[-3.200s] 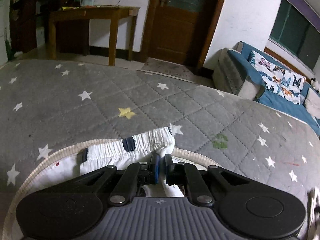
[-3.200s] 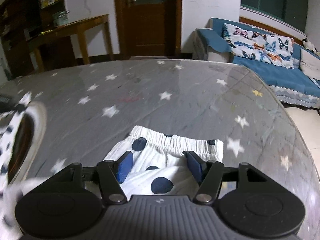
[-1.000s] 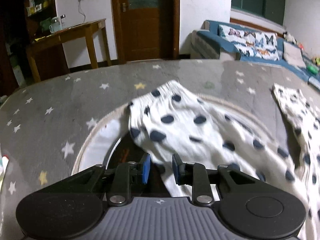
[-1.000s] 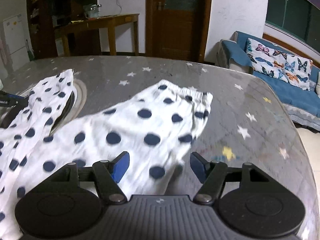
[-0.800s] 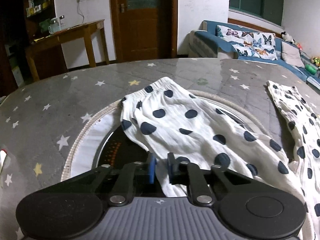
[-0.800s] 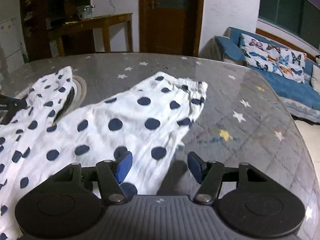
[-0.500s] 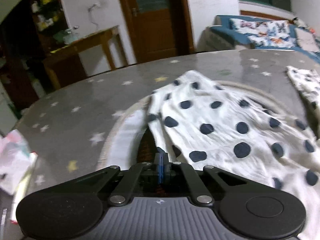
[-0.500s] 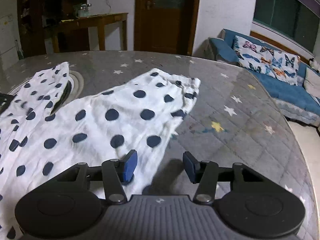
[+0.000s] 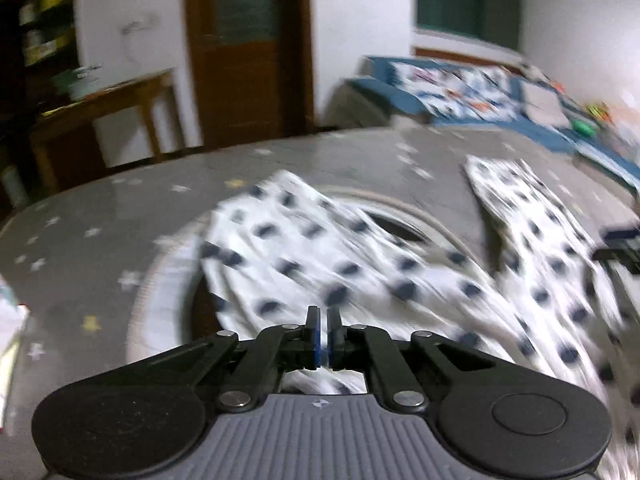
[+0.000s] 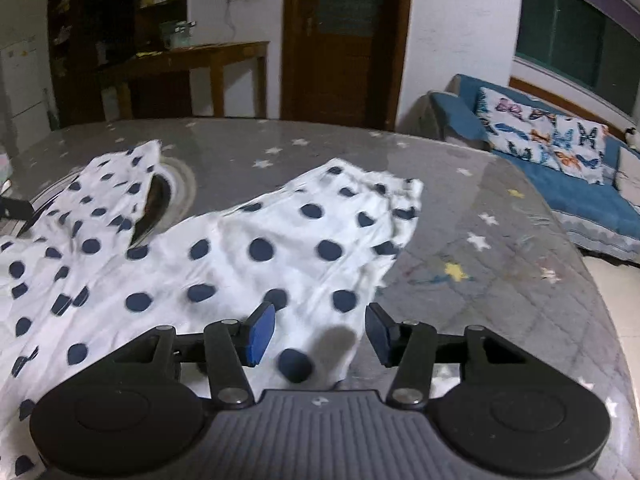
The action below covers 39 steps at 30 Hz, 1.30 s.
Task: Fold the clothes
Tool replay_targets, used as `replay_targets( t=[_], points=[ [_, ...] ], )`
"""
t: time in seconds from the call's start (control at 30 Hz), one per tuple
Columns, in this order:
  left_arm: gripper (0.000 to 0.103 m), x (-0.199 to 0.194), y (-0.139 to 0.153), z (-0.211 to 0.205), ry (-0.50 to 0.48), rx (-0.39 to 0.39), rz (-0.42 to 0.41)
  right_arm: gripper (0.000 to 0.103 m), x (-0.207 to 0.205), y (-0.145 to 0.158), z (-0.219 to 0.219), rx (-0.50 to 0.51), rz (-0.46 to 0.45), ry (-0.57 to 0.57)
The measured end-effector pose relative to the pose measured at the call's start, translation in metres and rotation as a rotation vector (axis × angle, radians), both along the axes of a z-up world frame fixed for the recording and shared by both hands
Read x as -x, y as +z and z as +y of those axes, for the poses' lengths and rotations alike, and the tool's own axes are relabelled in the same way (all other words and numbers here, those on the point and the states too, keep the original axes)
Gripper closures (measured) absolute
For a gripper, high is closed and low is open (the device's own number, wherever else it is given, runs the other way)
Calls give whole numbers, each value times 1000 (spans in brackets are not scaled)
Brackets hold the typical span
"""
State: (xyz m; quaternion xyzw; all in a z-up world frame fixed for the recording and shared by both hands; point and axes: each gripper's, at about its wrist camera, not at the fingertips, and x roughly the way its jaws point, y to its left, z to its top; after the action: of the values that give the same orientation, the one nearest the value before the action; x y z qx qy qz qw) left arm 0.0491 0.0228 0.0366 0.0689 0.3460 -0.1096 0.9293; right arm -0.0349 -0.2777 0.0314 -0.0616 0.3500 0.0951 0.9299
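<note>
Left wrist view is smeared with blur, but the left gripper [image 9: 323, 334] shows plainly enough: its blue-padded fingers [image 9: 316, 336] are pressed together, and white cloth sits right at and below them, so it seems to be pinching the near edge of the white cotton garment with navy polka dots [image 9: 320, 256]. Whether cloth is truly between the pads I cannot quite tell through the blur. The garment lies spread on the grey quilted table cover with white and yellow stars [image 9: 100, 220], draped partly over a round cream-rimmed disc with a dark centre [image 9: 160, 280] set in the table. Its second leg [image 9: 532, 216] runs off to the right, where a dark bit of the other tool pokes in at the frame edge.

From the right wrist camera the right gripper [image 10: 318, 334] has its fingers spread wide, hovering just above the near hem of the dotted garment [image 10: 240, 256], with a small shadow on the cloth between them. The two legs fan away across the star cover [image 10: 480, 240]. Behind stand a brown wooden door [image 10: 344, 40], a wooden side table [image 10: 200, 60] and a blue sofa with butterfly cushions [image 10: 552, 148].
</note>
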Motion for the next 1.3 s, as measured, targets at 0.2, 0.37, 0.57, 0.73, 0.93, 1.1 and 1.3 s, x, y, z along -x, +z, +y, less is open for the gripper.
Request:
replay_targets(
  t=[0.2,0.37,0.57,0.73,0.93,1.1,1.3],
  points=[
    [101,10,-19,0,9,-50,53,53,15,-9,-3,46,40,-7],
    [101,27,-22,14,42,-65,49,53,31,-6,-14,68,44,-40],
    [98,56,-8,20,50,-41,37,51,58,10,-8,14,23,3],
    [60,95,4,13,-24,9,39,50,97,19,11,-46,51,98],
    [58,153,15,1,-154,42,18,50,147,22,18,-143,122,134],
    [58,185,12,-6,-246,37,39,51,177,17,27,-204,178,168],
    [66,205,-2,-17,-314,-27,35,67,189,20,30,-240,172,185]
  ],
)
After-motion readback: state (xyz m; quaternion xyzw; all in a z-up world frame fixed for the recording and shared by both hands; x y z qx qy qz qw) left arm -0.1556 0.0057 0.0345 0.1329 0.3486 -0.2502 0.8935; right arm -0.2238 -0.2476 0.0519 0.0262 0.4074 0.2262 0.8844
